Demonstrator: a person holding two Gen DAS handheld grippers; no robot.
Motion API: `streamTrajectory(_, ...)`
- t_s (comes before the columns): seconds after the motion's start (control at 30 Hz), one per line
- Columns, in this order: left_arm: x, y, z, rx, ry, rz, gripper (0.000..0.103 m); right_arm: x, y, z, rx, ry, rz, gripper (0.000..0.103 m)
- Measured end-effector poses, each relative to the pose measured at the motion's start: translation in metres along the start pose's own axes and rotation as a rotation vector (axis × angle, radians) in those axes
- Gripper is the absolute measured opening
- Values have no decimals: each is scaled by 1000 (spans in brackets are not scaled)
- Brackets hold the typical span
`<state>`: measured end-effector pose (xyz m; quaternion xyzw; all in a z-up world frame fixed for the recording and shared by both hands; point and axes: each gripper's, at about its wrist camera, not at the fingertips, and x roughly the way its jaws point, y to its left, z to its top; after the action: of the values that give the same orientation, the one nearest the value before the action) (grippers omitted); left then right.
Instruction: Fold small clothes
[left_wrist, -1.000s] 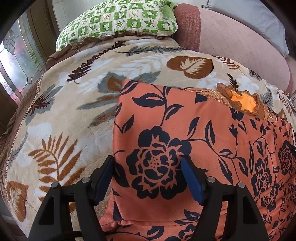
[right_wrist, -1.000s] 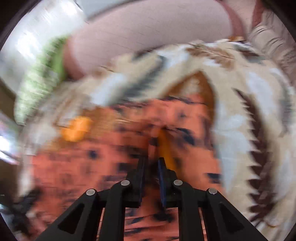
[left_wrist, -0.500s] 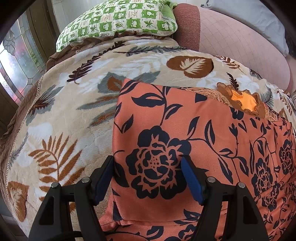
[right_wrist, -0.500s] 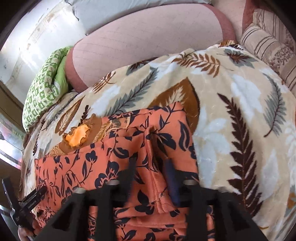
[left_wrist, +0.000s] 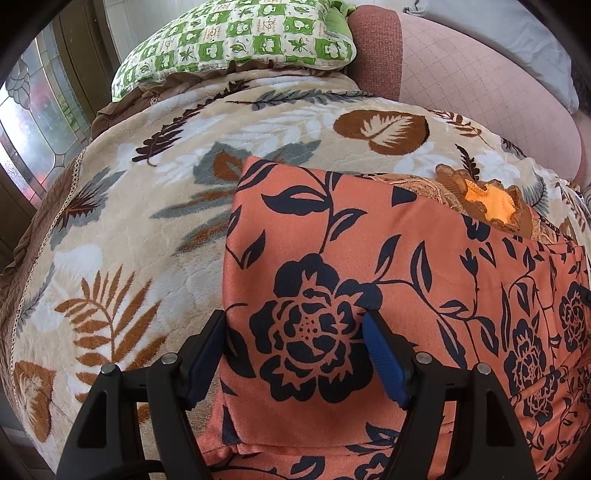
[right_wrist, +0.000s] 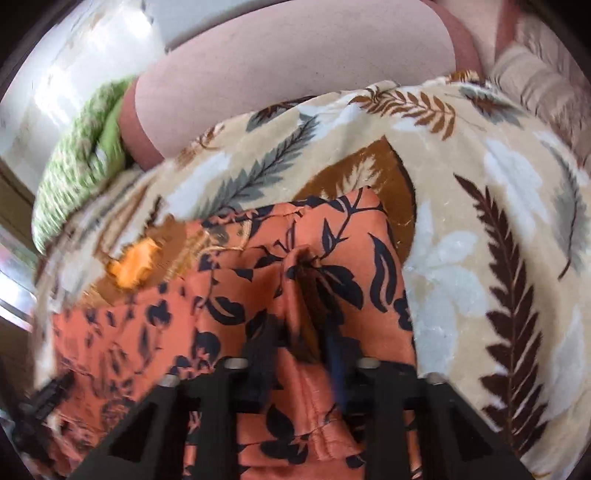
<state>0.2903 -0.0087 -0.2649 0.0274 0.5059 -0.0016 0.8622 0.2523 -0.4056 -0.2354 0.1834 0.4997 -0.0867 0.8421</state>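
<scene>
An orange garment with a dark floral print (left_wrist: 369, 266) lies flat on a leaf-patterned blanket (left_wrist: 129, 229). Its brown and orange trimmed neckline (left_wrist: 487, 199) shows at its far edge. My left gripper (left_wrist: 295, 354) is open, its blue pads spread over the garment's left end, holding nothing. In the right wrist view the same garment (right_wrist: 295, 266) has a raised fold in the middle. My right gripper (right_wrist: 299, 354) is open just behind that fold, its jaws apart with cloth lying between them. This view is blurred.
A green checked pillow (left_wrist: 236, 37) lies at the far left of the bed. A pink padded headboard (left_wrist: 480, 85) stands behind the blanket. A stained-glass window (left_wrist: 33, 122) is at the left. The left gripper (right_wrist: 40, 402) shows at the lower left in the right wrist view.
My right gripper was shut on the garment one second ago and has opened, letting the cloth go. The left gripper has not moved.
</scene>
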Motion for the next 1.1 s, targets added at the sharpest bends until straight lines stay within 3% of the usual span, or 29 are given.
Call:
streamTrajectory(0.07, -1, 0, 0, -4, -1, -1, 75, -9, 4, 0, -17, -17, 0, 3)
streamTrajectory(0.17, -8, 2, 1, -16, -32, -11, 75, -38, 14, -3, -96, -127, -52, 3)
streamTrajectory(0.3, -22, -9, 0, 39, -101, -3, 75, -56, 8, -2, -73, -176, -77, 3)
streamTrajectory(0.37, -21, -15, -2, 70, -94, -9, 75, -46, -1, 0, -47, -166, -116, 3)
streamTrajectory(0.47, -6, -23, -5, 120, -34, 18, 75, -13, -20, -1, 19, -82, -146, 5)
streamTrajectory(0.63, -6, -13, -1, 79, -28, 8, 75, -36, -47, 0, 190, -101, 29, 7)
streamTrajectory(0.77, -6, -4, 1, 27, -26, 10, 75, -77, -49, -3, 164, -186, 22, 8)
streamTrajectory(0.83, -8, -3, 2, 22, -37, 15, 75, -83, -35, -9, 95, -159, 80, 8)
streamTrajectory(0.97, -3, -3, 0, 40, -26, 42, 75, -60, -2, -31, -39, -51, 98, 8)
streamTrajectory(1.07, -2, 6, 1, 11, -25, 47, 77, -18, 6, -53, -95, 126, 31, 7)
streamTrajectory(1.1, -2, 10, 2, -2, -26, 53, 78, -21, 5, -55, -97, 95, 47, 7)
